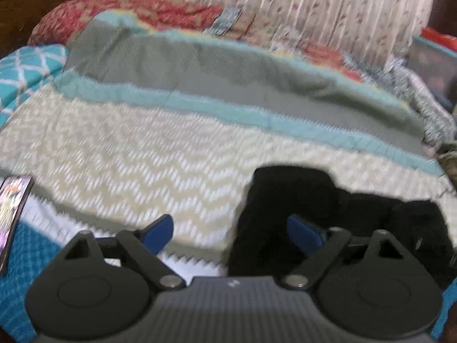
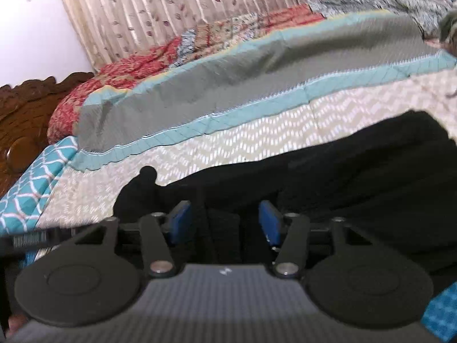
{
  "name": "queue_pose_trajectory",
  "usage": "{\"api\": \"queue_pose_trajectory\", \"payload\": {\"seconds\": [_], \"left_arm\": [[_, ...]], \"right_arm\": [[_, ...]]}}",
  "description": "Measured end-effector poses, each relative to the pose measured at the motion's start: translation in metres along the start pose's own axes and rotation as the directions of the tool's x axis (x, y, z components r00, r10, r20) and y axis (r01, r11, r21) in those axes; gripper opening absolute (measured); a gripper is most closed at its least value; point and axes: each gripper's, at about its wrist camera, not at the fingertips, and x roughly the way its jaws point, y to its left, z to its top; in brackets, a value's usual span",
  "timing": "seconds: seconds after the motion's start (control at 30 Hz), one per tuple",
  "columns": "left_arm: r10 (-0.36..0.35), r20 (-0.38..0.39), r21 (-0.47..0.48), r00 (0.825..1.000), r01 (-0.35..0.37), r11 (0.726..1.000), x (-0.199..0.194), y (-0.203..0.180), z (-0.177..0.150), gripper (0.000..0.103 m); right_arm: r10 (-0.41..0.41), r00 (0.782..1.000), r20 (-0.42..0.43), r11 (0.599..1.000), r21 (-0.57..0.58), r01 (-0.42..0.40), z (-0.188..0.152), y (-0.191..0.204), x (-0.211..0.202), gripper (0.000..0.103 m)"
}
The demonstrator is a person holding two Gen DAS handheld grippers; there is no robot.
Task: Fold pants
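Observation:
Black pants [image 1: 288, 200] lie bunched on the bed's chevron-patterned cover, right of centre in the left wrist view. My left gripper [image 1: 230, 230] is open, its blue pads wide apart; the right pad is over the pants' left edge, the left pad over bare cover. In the right wrist view the pants [image 2: 342, 171] spread across the lower right. My right gripper [image 2: 225, 220] is open, its jaws standing over the black cloth, with nothing between the pads.
A phone [image 1: 12, 214] lies at the left on the bed. A grey and teal quilt [image 1: 228, 80] and red patterned bedding [image 1: 128, 11] lie behind. A carved wooden headboard [image 2: 25, 114] stands left. A curtain [image 2: 185, 8] hangs at the back.

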Motion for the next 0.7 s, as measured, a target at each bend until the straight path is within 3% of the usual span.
{"api": "queue_pose_trajectory", "payload": {"seconds": [0.03,0.07,0.1,0.2,0.33,0.4,0.5,0.57,0.63,0.7], "left_arm": [[-0.023,0.008,0.006,1.000,0.023,1.000,0.003,-0.005,0.005,0.075],[-0.052,0.009,0.015,0.999,0.052,0.999,0.006,-0.011,0.012,0.063],[-0.085,0.006,0.025,0.996,0.085,0.996,0.011,-0.017,0.017,0.051],[-0.175,-0.028,0.088,0.984,0.177,0.980,0.039,-0.039,0.030,0.039],[-0.120,-0.146,0.172,0.982,0.145,0.974,0.103,-0.065,0.032,0.034],[-0.050,-0.250,0.153,0.967,0.091,0.984,0.138,-0.070,0.027,0.034],[0.006,-0.190,0.234,0.982,0.040,0.972,0.150,-0.084,0.020,0.034],[0.034,-0.171,0.275,0.985,0.015,0.961,0.148,-0.093,0.019,0.035],[0.029,-0.166,0.266,0.986,0.016,0.964,0.141,-0.089,0.020,0.039],[0.010,-0.166,0.207,0.986,0.025,0.978,0.128,-0.081,0.024,0.046]], "right_arm": [[0.030,0.999,-0.023,1.000,-0.005,-0.030,-0.001,0.002,0.001,0.018],[0.061,0.997,-0.042,0.998,-0.011,-0.062,-0.002,0.004,0.002,0.014],[0.088,0.994,-0.059,0.996,-0.024,-0.090,-0.006,0.008,0.002,0.014],[0.112,0.988,-0.107,0.990,-0.076,-0.121,-0.015,0.017,0.012,0.013],[0.011,0.983,-0.184,0.995,-0.097,-0.029,-0.025,0.004,0.042,0.009],[0.041,0.985,-0.169,0.998,-0.040,-0.048,-0.027,-0.008,0.043,0.006],[0.032,0.986,-0.165,0.997,-0.068,-0.044,-0.023,-0.005,0.035,0.010],[0.059,0.989,-0.136,0.997,-0.046,-0.066,-0.019,-0.012,0.019,0.023],[0.076,0.995,-0.065,0.997,0.006,-0.075,-0.012,-0.032,-0.003,0.026],[0.017,0.999,0.032,0.999,0.050,-0.018,-0.003,-0.060,-0.030,0.031]]}}
